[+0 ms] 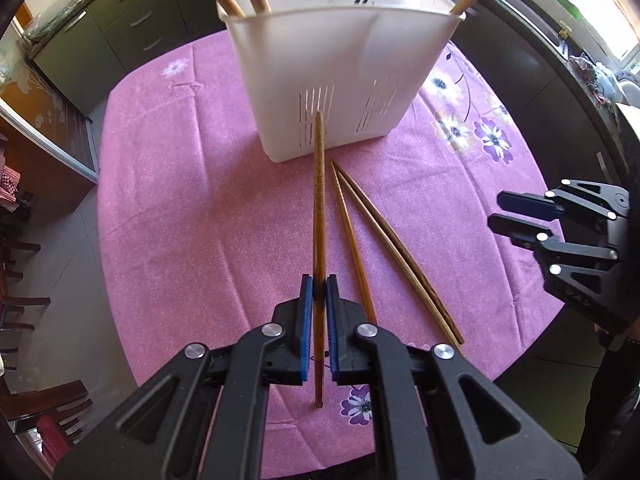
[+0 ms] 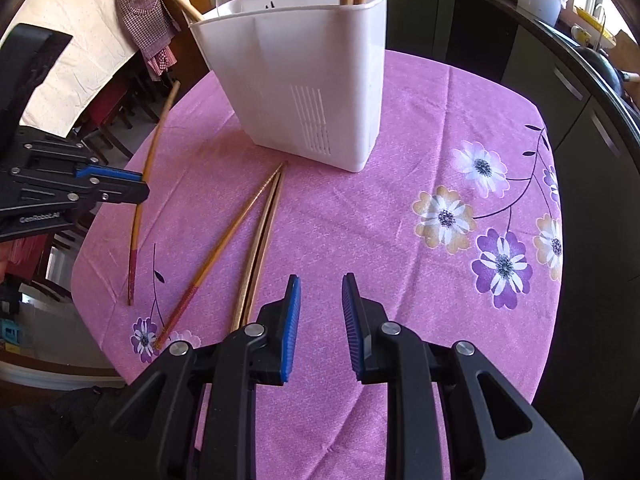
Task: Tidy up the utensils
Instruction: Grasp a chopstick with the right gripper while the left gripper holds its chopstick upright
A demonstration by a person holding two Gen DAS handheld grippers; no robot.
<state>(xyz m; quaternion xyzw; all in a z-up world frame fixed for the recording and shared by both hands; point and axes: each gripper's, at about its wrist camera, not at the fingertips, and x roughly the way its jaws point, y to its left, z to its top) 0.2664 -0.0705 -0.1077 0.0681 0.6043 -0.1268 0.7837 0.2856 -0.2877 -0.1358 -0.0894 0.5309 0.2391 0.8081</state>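
My left gripper (image 1: 319,286) is shut on a brown chopstick (image 1: 319,200) and holds it above the pink tablecloth, its tip pointing at the white utensil holder (image 1: 340,76). The same chopstick (image 2: 146,176) and left gripper (image 2: 138,184) show at the left of the right wrist view. Several chopsticks stand in the holder (image 2: 304,80). More chopsticks (image 1: 380,248) lie on the cloth in front of the holder; they also show in the right wrist view (image 2: 240,240). My right gripper (image 2: 320,308) is open and empty above the cloth; it also shows in the left wrist view (image 1: 504,212).
The round table (image 2: 460,128) has a pink flowered cloth. Dark kitchen cabinets (image 1: 100,40) stand behind it and a counter (image 2: 580,60) with dishes runs along the right. Wooden chairs (image 1: 24,280) stand to the left.
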